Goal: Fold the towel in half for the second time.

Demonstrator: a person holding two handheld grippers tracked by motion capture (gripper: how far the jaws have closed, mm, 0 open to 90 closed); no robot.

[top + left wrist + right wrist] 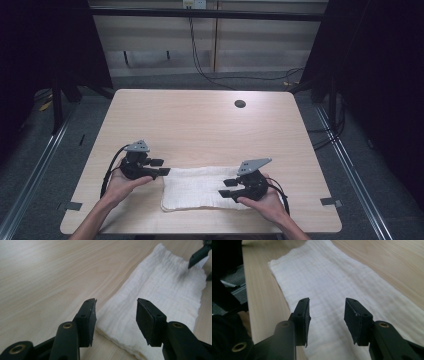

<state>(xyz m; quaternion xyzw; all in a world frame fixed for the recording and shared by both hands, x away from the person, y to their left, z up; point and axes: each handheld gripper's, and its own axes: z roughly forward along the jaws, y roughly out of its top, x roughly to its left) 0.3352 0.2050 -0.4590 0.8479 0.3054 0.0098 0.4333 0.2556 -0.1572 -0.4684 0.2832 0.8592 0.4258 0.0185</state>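
White folded cloth flat on counter, near edge, centre. Left tongs released, jaws apart, nothing between, at cloth's left end. Right tongs released too, empty, over cloth's right end. Risks: regrip may pinch top layer only, fold comes undone; uneven pull from two ends skews cloth; drag toward near edge drops it off counter. No brands, labels, readable writing.

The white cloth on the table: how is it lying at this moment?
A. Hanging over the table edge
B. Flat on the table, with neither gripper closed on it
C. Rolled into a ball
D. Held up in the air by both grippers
B: the white cloth lies folded flat on the table, and the left gripper and the right gripper hold their jaws apart above it with nothing pinched.
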